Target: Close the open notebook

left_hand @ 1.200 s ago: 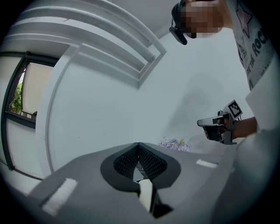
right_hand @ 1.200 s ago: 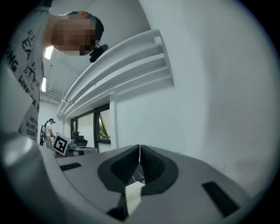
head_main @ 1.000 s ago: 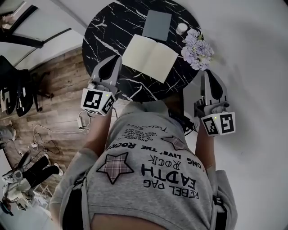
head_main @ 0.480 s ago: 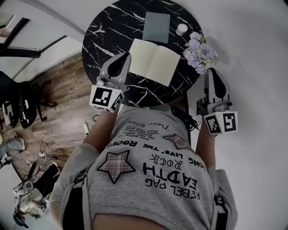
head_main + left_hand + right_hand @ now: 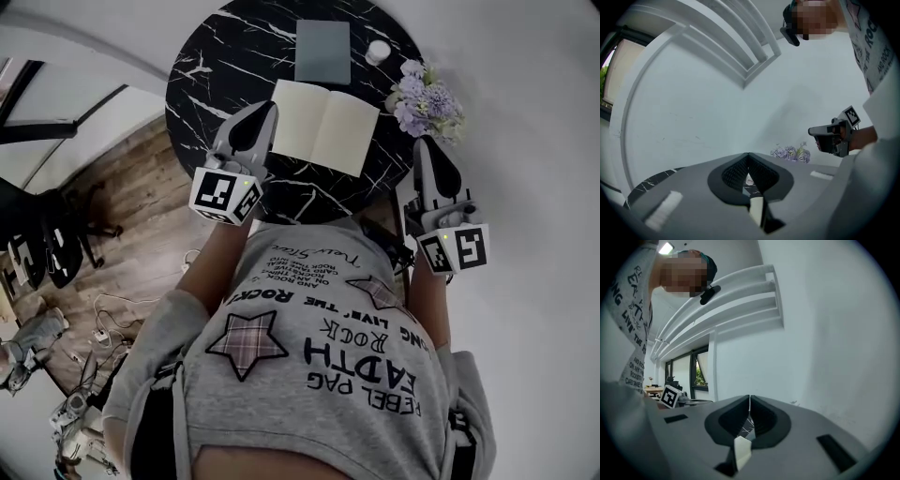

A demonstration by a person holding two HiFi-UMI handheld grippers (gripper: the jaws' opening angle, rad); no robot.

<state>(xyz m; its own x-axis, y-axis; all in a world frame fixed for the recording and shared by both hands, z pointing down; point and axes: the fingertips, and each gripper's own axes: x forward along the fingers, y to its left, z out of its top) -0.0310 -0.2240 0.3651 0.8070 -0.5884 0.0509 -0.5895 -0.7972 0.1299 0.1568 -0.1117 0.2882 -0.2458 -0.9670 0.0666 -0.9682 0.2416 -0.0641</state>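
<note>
A: What sits on the surface?

B: It is a round top of black stone with white veins. The notebook lies open and flat near its middle, two plain cream pages with a crease down the centre. Behind it is a closed grey-blue book, matt and rectangular. A small white round pot and a bunch of frilly lilac flowers stand at the right rim.

A: And the jaws?

B: Both pairs are pressed together with nothing between them. The left gripper, smooth grey plastic with dark ribbed pads, points level over the surface. Its tip is just beside the notebook's left page; I cannot tell if it touches. The right gripper hangs off the right rim, near the flowers and apart from the notebook.

A: What has changed from a second ago?

B: The left gripper was back at the near-left rim and has come in toward the left page. The right has edged closer to the rim. The notebook is still open, and both pairs of jaws have stayed closed.
</note>
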